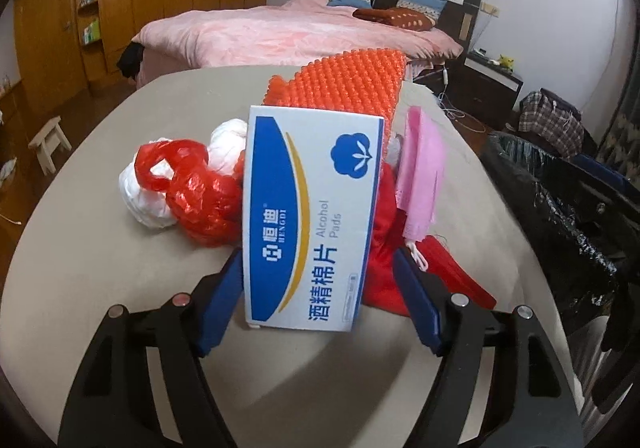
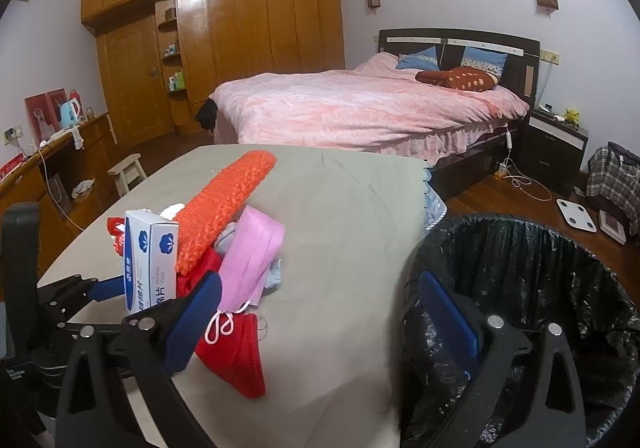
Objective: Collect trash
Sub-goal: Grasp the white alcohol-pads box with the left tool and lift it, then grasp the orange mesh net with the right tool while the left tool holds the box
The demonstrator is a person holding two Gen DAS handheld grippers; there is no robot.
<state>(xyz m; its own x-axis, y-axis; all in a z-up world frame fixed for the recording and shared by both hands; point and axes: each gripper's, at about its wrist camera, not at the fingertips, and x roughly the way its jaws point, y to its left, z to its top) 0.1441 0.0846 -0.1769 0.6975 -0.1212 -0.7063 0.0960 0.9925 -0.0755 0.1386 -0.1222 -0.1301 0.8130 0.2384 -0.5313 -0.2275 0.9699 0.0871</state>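
We note the left gripper [image 1: 318, 268] with jaws apart, straddling the near end of the alcohol pads box [image 1: 310, 215]; the left pad sits at the box edge, the right pad shows a gap — no firm grip visible. Crowding the box: a red plastic bag [image 1: 192, 195] and white bag [image 1: 148, 199] to its left, orange bubble wrap [image 1: 344, 83] behind, a pink mask [image 1: 420, 171] and red mask [image 1: 452, 272] to its right. Our right gripper [image 2: 320, 312] hangs open and empty — its right finger over the rim of the black-lined trash bin [image 2: 540, 260], its left finger just before the red mask. All trash lies on the grey table [image 1: 100, 268].
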